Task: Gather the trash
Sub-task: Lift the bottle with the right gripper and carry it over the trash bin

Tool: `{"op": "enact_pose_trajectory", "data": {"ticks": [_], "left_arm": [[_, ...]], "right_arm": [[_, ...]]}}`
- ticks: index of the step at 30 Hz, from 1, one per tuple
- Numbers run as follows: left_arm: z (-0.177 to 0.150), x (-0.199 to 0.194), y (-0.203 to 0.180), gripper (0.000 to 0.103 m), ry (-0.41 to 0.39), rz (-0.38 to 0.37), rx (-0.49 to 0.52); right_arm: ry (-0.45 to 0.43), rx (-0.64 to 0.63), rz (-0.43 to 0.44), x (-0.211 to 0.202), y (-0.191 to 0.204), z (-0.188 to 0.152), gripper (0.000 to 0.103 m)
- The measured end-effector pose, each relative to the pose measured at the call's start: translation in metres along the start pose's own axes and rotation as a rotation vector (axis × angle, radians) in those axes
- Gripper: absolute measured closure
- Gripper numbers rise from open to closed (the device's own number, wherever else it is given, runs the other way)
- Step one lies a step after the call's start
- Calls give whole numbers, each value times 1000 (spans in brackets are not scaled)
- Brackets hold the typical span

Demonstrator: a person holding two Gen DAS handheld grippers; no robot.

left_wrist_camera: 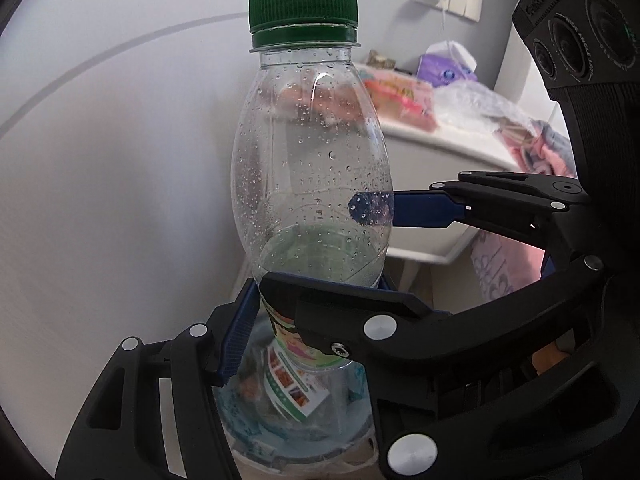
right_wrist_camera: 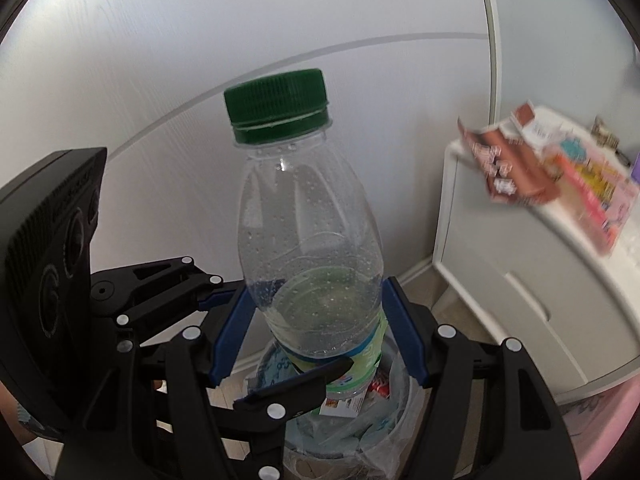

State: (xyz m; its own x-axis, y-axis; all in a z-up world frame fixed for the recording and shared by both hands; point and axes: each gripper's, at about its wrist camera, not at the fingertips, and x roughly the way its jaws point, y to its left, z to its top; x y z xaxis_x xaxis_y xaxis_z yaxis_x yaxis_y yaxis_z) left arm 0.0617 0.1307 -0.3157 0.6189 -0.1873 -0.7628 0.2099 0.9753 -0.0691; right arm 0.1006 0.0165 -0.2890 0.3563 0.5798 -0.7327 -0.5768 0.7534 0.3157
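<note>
Both tongs (left_wrist_camera: 316,304) clamped around bottle (left_wrist_camera: 312,152)

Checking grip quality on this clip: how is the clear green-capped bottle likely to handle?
The bottle looks nearly empty, so probably light. Its thin clear wall may dent under both tongs. Droplets look like inside condensation, so slipperiness is uncertain; its rounded body could roll if dropped.
</note>
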Motion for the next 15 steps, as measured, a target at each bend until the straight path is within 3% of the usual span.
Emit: {"op": "enact_pose_trajectory", "data": {"ticks": [15], "left_arm": [[-44,79,23,45,71,-21,-102]], "right_arm": [[155,-118,28,87,-16,-21,40]]}}
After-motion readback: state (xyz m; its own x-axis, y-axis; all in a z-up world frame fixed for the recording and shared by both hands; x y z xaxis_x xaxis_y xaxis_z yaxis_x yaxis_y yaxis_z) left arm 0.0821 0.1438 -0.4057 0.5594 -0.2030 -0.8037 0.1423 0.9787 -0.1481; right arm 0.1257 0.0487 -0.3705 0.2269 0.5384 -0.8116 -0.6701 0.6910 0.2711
